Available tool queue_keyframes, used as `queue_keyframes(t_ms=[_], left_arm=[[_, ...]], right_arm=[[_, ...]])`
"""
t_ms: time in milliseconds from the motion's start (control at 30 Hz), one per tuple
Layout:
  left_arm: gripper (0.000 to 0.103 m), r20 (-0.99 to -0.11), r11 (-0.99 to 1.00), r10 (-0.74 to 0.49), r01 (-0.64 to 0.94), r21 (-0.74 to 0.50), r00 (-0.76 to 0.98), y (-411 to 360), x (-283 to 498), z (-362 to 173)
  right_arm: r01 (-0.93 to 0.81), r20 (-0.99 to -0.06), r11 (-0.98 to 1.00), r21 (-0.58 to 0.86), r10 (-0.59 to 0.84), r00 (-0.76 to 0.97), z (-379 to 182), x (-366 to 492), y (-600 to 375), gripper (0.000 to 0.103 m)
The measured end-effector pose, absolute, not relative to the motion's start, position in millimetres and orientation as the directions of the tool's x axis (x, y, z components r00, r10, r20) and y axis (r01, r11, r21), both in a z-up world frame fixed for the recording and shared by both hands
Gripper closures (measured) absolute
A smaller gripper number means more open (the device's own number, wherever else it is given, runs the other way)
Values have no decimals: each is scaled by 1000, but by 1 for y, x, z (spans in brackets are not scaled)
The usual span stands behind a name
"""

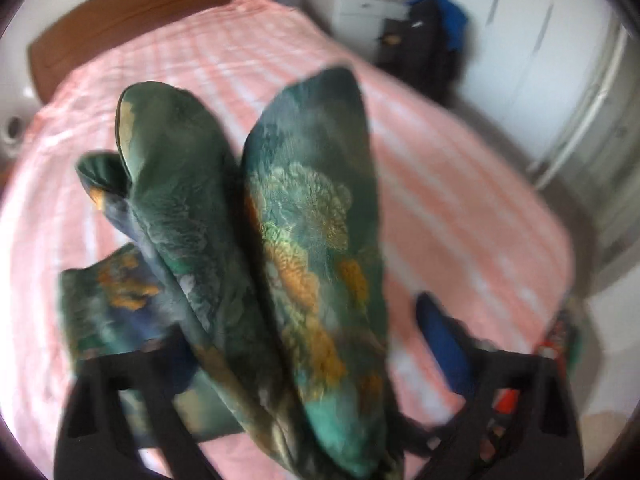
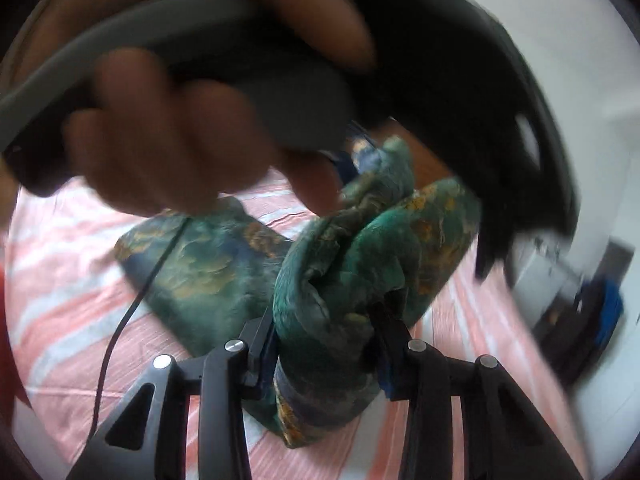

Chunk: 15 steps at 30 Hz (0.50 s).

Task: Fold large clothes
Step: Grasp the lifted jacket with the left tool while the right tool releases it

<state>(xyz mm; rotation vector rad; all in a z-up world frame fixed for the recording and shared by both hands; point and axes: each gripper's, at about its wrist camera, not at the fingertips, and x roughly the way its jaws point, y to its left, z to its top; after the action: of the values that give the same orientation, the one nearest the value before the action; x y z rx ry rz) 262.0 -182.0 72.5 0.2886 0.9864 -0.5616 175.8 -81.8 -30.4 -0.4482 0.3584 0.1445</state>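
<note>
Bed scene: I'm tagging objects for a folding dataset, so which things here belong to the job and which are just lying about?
Part of the job:
green floral garment
right hand-held gripper, clamped on it
left hand-held gripper, garment draped through it
pink striped bed

Lying about:
white cabinet
blue cloth on dark furniture
wooden headboard

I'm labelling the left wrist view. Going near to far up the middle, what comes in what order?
Green patterned garment draped over the left tool → pink striped bedspread → brown headboard.

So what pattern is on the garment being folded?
The garment is dark teal-green with orange-gold and pale green floral print, clearest in the left wrist view.
</note>
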Motion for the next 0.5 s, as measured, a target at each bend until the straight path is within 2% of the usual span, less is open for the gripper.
queue_keyframes(t_ms=[33, 100, 133, 200, 267, 367, 500], left_arm=[[71, -851, 832, -285, 554, 8, 441, -179, 262, 68], [79, -848, 844, -305, 535, -30, 434, -169, 267, 65], [80, -842, 846, -326, 530, -58, 429, -161, 271, 66], [81, -829, 843, -347, 534, -70, 438, -143, 275, 72], [81, -817, 842, -358, 534, -74, 452, -121, 282, 75], [81, -800, 858, -390, 494, -138, 455, -74, 299, 77], [80, -802, 895, -372, 409, -176, 468, -16, 319, 62]], right_arm=[[-220, -366, 882, -418, 58, 929, -32, 174, -74, 64], [-230, -368, 872, -431, 63, 928, -37, 168, -64, 64], [-235, -375, 878, -418, 69, 924, -39, 165, -66, 64], [-257, -397, 905, -339, 110, 911, -35, 168, -76, 53], [-310, -419, 927, -212, 201, 886, -26, 160, -90, 18], [-344, -408, 939, -7, 311, 858, -20, 133, -123, 13], [-327, -443, 943, 58, 318, 838, -42, 114, -146, 13]])
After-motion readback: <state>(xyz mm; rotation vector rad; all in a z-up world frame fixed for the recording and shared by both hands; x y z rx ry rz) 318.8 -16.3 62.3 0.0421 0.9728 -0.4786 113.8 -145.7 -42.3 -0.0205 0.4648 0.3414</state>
